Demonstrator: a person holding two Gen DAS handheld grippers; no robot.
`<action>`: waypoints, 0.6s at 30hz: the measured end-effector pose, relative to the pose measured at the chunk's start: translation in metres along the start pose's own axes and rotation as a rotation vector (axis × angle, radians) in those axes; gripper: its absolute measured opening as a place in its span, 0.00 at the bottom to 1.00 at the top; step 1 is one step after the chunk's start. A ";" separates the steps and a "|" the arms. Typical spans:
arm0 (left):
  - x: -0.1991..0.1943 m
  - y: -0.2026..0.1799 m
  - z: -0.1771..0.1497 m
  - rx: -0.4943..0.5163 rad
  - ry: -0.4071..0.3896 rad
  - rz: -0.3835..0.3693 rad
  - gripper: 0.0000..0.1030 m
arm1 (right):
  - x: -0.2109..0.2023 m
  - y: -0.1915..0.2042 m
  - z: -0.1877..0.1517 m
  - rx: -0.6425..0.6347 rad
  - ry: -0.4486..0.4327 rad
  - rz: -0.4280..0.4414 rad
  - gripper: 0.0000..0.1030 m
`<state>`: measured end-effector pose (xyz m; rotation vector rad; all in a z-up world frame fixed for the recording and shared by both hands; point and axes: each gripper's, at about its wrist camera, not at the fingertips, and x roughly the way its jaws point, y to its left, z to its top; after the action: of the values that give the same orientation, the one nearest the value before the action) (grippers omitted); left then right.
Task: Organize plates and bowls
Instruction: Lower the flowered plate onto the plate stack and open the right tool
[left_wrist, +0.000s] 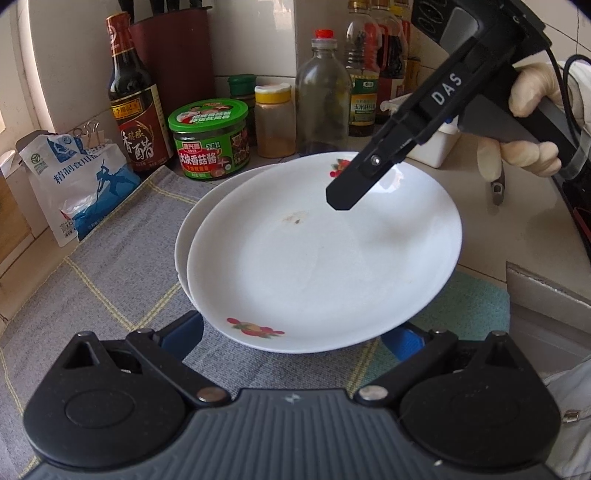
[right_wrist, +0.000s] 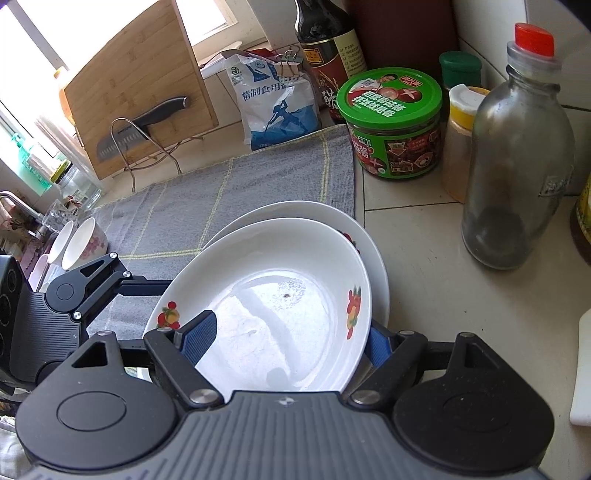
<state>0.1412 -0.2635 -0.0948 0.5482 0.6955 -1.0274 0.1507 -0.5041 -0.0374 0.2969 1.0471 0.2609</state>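
1. While the white-and-blue plastic salt bag (left_wrist: 74, 184) is standing at the far left of the left wrist view, a dark glass vinegar bottle with a red label (left_wrist: 133, 110) is standing just to its right, against the wall.
2. A green-lidded glass sauce jar (left_wrist: 210, 140) is sitting beside that bottle, at the far edge of the grey checked cloth (left_wrist: 110, 266).
3. The white ceramic plate with red fruit print (left_wrist: 325, 258) is lying on a second white plate (left_wrist: 183, 240), offset to the right, both over the cloth's right part.
4. The left gripper (left_wrist: 297, 338) is holding its blue fingers (left_wrist: 192, 332) spread wide, their tips hiding beneath the top plate's near rim.
5. The right gripper (right_wrist: 288, 339) is straddling that plate's rim, one blue pad (right_wrist: 199, 332) lying inside the dish, the other outside. Whether the pads are pressing cannot be told.
6. A clear glass bottle with a red cap (left_wrist: 321, 99) is standing behind the plates.
7. A white-gloved hand (left_wrist: 532, 110) is gripping the right tool's handle.
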 end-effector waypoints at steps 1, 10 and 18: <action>0.000 -0.001 0.000 0.007 0.000 0.005 0.99 | -0.001 0.000 0.000 0.001 -0.003 0.000 0.84; 0.001 -0.003 0.000 0.014 -0.005 0.009 0.99 | -0.007 -0.001 -0.002 0.013 -0.019 -0.006 0.85; 0.001 -0.003 0.000 0.013 -0.011 0.011 0.99 | -0.010 0.002 -0.006 0.009 -0.021 -0.026 0.90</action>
<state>0.1389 -0.2649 -0.0959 0.5566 0.6765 -1.0244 0.1407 -0.5051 -0.0308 0.2934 1.0312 0.2295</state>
